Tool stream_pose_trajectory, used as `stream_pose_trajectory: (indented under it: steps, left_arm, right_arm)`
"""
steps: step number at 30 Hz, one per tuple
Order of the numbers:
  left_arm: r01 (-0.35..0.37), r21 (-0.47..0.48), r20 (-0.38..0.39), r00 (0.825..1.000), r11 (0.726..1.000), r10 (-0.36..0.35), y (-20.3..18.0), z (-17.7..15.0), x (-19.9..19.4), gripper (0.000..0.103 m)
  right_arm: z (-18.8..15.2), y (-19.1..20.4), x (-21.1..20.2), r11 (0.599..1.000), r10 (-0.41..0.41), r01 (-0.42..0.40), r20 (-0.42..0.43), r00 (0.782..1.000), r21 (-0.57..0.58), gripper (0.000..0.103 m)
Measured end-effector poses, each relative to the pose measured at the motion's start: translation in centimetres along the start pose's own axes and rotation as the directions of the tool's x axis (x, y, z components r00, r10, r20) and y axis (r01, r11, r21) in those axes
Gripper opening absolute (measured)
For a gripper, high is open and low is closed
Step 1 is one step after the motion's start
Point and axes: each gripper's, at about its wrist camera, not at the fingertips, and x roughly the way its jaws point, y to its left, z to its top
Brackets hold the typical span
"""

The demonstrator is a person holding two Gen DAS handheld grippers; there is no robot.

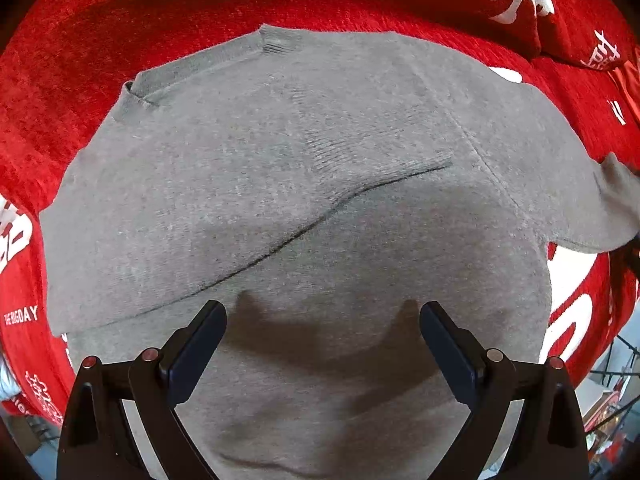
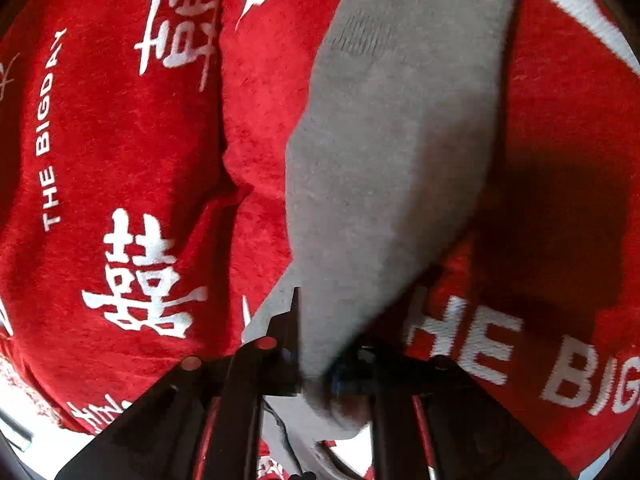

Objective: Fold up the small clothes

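Left gripper (image 1: pixel 323 332): jaws spread wide, nothing between them, hovering over the grey sweater (image 1: pixel 280 184), which lies flat just ahead. Only this view shows the garment whole — ribbed neckline far left, one sleeve folded across the body as a diagonal edge. Right gripper (image 2: pixel 320 344): jaws pinched close on a strip of the grey sweater (image 2: pixel 396 152); the knit stretches away from the fingers as a long band, blurred near the grip. Fabric is soft, fine-ribbed. Beneath it, a plush red blanket (image 2: pixel 120 128) with white characters and lettering "THE BIGDAY".
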Motion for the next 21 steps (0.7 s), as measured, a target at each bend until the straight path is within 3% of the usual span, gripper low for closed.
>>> stream_pose_trajectory:
  steps: [7,11,16,21]
  left_arm:
    - [-0.012,-0.029,0.011,1.0,1.0,0.012,2.1,0.0,-0.3,0.098]
    - [-0.018,-0.048,0.024,1.0,0.999,0.019,3.6,-0.1,-0.7,0.098]
    - [-0.016,-0.082,0.043,0.999,0.996,0.019,6.0,-0.4,-1.3,0.098]
    - [0.0,-0.154,0.043,0.999,0.988,0.006,9.4,-1.2,-1.6,0.098]
  right_arm:
    - [-2.7,5.7,1.2,0.976,0.124,-0.138,-0.091,0.988,-0.17,0.01]
    - [-6.0,11.0,3.2,0.931,0.154,-0.205,-0.185,0.971,-0.301,0.01]
    - [-11.7,17.1,6.6,0.838,0.107,-0.248,-0.299,0.948,-0.486,0.01]
    - [-19.8,20.8,11.9,0.712,-0.044,-0.256,-0.406,0.913,-0.654,0.01]
